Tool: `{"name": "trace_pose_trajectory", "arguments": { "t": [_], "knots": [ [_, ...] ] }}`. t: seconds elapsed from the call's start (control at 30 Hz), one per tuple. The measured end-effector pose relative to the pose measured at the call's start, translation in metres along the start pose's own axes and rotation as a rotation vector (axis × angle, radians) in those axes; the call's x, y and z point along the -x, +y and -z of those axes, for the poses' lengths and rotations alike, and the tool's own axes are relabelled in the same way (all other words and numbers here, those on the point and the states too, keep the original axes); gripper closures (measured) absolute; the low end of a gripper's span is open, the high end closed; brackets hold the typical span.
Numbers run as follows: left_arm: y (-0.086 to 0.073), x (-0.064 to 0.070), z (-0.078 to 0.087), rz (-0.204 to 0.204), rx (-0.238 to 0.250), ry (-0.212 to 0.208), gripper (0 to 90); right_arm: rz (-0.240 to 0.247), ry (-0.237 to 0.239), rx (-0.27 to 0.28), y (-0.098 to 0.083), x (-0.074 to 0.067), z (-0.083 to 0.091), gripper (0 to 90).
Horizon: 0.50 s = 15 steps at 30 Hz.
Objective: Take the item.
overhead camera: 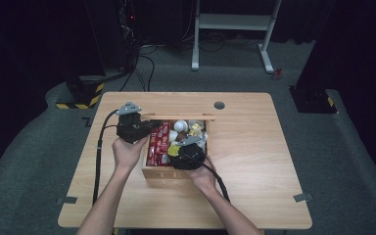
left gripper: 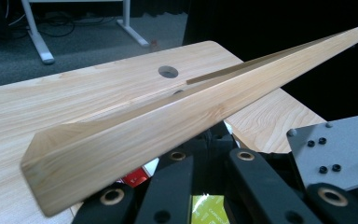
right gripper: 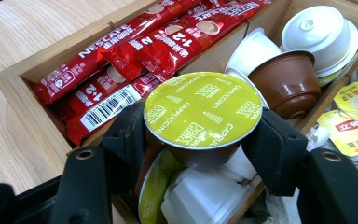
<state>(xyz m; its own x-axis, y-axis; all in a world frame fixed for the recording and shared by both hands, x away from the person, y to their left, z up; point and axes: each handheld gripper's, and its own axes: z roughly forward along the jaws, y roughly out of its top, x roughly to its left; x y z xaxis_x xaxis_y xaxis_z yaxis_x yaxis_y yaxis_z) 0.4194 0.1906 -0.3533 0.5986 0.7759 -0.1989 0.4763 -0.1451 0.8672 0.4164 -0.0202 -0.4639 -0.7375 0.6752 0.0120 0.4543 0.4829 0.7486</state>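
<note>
An open wooden box [overhead camera: 164,172] stands mid-table. Its lid [overhead camera: 176,116] is raised along the back; in the left gripper view the lid [left gripper: 177,116] slants right across my left gripper's jaws. My left gripper [overhead camera: 144,128] sits at the box's back left corner, jaws drawn close together under the lid [left gripper: 209,137], tips hidden. My right gripper [overhead camera: 188,147] hangs over the box's middle compartment, shut on a capsule with a yellow-green cappuccino foil top [right gripper: 203,109]. That capsule is lifted just above other capsules.
Red Nescafé sachets [right gripper: 135,60] fill the box's left compartment. White capsules [right gripper: 314,28] and a brown one [right gripper: 286,81] lie in the middle, yellow tea bags [right gripper: 354,116] at the right. The table [overhead camera: 254,147] has a cable hole [overhead camera: 219,105] behind the box.
</note>
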Motion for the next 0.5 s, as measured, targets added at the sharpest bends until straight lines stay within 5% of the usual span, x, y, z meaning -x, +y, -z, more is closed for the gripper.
{"name": "trace_pose_trajectory", "arguments": {
  "t": [0.5],
  "knots": [
    [-0.001,0.002,0.000,-0.008,-0.005,0.026,90.0,-0.042,0.014,0.063,-0.002,0.014,0.020,41.0]
  ]
}}
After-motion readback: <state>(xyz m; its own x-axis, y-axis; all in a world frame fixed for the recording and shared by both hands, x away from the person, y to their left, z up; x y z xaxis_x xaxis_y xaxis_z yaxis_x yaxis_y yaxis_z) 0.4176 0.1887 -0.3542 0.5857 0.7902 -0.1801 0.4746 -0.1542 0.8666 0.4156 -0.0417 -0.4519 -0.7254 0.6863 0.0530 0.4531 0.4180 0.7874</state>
